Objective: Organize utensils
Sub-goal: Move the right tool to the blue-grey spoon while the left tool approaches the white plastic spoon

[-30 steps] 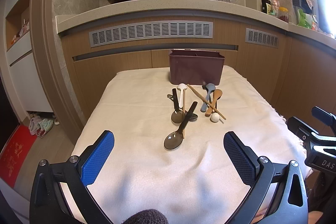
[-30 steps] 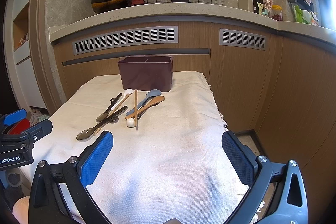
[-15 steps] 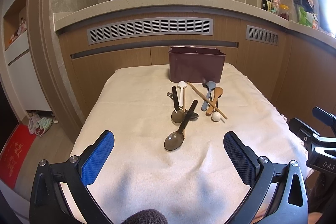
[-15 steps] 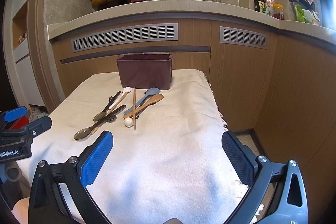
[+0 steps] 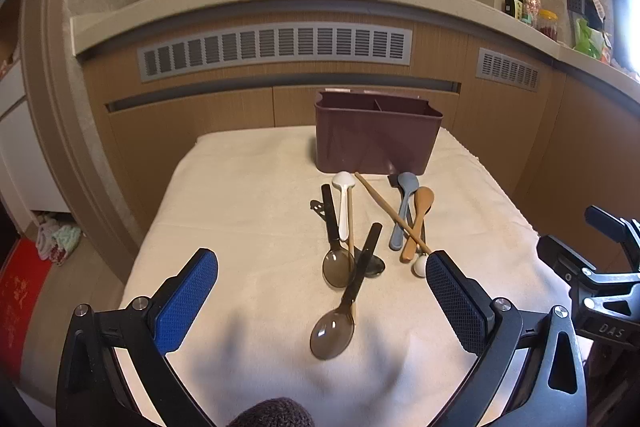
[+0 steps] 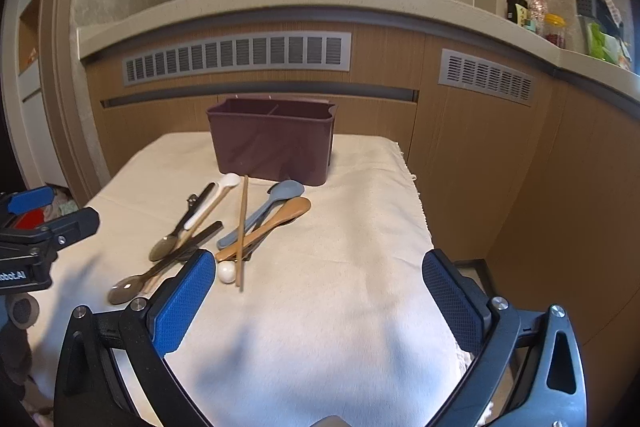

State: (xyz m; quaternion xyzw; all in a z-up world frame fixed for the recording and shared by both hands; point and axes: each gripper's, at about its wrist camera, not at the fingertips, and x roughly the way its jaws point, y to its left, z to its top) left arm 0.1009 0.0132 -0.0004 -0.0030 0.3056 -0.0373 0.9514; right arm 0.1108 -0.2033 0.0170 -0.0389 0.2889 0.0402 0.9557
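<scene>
Both grippers advanced over the cloth toward the scattered utensils; nothing picked up.

Left gripper [image 5: 322, 293]: jaws spread wide, empty, now closer in than a second ago, with the translucent smoke-brown plastic spoon [image 5: 340, 311] lying nearest, between its blue pads. Right gripper [image 6: 316, 293]: jaws likewise wide apart, empty, also moved in, its left pad beside the small white ball-ended utensil [image 6: 227, 272]. Beyond, on the cream cloth-covered table [image 6: 360, 227]: a second smoke-brown spoon [image 5: 335, 247], a white plastic spoon [image 5: 343, 203], a wooden chopstick [image 6: 241, 227] lying across a grey-blue spoon [image 6: 266, 211] and a tan wooden spoon [image 6: 272, 223]. Farthest: the maroon plastic divided utensil holder [image 5: 376, 137], upright at the table's back edge, no utensils seen in it. Utensils unmoved; judged approach stage, sorting not begun.
</scene>
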